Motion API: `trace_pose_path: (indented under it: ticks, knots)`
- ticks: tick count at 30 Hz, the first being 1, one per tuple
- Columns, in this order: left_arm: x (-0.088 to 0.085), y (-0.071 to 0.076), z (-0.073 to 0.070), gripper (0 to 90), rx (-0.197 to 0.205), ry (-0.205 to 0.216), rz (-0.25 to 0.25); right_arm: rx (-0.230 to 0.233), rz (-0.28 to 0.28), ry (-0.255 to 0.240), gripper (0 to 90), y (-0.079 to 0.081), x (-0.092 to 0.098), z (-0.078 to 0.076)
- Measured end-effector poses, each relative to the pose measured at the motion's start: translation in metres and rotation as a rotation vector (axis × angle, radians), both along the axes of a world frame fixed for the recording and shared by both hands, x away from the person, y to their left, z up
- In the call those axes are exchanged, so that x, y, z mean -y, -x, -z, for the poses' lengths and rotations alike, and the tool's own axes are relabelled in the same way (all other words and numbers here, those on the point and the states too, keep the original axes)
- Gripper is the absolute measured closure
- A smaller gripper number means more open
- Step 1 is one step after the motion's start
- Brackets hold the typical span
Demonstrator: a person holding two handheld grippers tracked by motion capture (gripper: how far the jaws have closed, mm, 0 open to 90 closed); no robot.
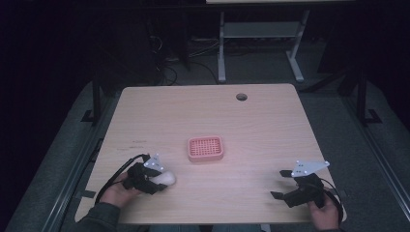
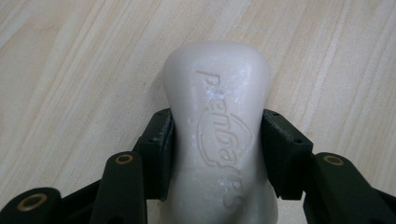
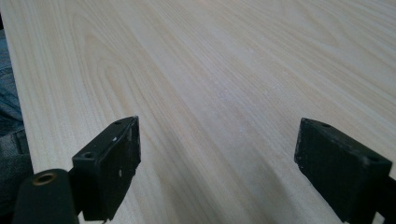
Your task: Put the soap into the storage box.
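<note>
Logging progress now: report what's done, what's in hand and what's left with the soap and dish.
Done: left gripper is shut on the white soap bar. In hand: the bar sits low over the table, near-left of the pink soap dish. Left, probably: placing it in the empty dish. Right gripper is open, idle.

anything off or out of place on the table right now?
Nothing stands out. The white soap bar is clamped between the left gripper's jaws, intact. The pink soap dish sits flat and empty mid-table. The right gripper is open over bare wood.
</note>
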State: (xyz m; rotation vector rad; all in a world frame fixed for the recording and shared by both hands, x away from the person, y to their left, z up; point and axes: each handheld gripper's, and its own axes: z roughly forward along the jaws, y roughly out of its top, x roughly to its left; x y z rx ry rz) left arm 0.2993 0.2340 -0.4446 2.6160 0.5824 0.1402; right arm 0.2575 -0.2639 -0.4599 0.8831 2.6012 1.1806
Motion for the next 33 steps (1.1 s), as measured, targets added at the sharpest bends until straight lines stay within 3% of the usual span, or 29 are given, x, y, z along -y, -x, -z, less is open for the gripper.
trace_pose_path:
  ticks: [15,33]
  knots:
    - [0.002,0.001,-0.008,49.2,0.007,0.011,0.007,0.004,0.0,0.001,14.1,0.001,-0.001,0.0]
    - [0.024,-0.018,-0.021,49.2,-0.004,0.005,0.053,0.004,0.001,0.0,14.2,0.002,0.0,0.0]
